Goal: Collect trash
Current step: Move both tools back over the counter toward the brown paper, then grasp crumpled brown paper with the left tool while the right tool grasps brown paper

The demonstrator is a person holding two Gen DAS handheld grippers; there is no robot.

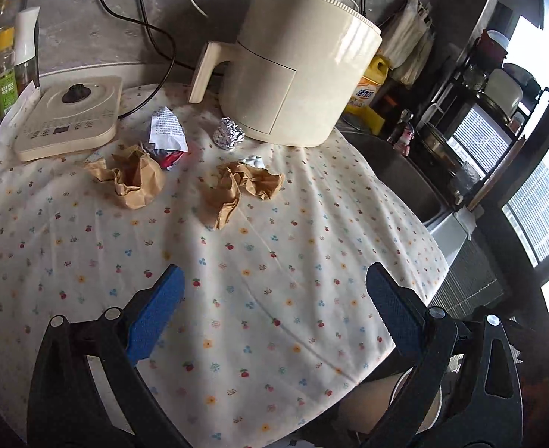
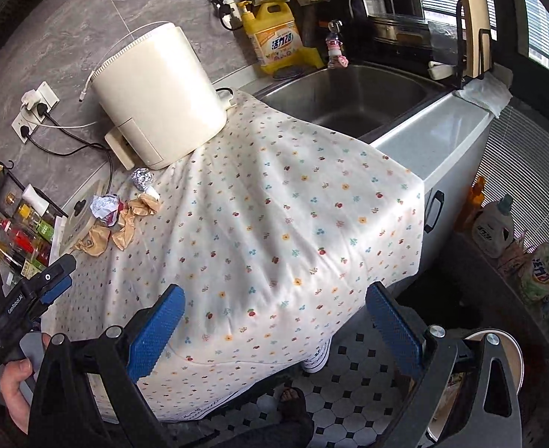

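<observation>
Hovering over the near part of the desk [image 1: 274, 298], both grippers empty with fingers spread wide: left gripper [image 1: 274, 310], right gripper [image 2: 274, 321]. Trash sits in a cluster at the far side of the floral cloth. Left to right in the left wrist view: induction base [image 1: 69, 115] far left, crumpled brown paper [image 1: 132, 177] just beside its near right corner, printed wrapper [image 1: 166, 134] touching behind it, second brown paper wad [image 1: 240, 186] mid-desk, small white bit [image 1: 253, 160] at its far edge, foil ball [image 1: 228, 133] just beside the air fryer [image 1: 296, 71].

Judgement: all light, soft, crushable; paper wads give easy pinch on raised folds, foil may roll, wrapper looks slick so take it at a crease. Cloth is loose, fingers could snag it.

Room: near half of the desk is open, clear approach. Sink [image 2: 349, 93] drops off on the right; fryer and cables crowd the far side
</observation>
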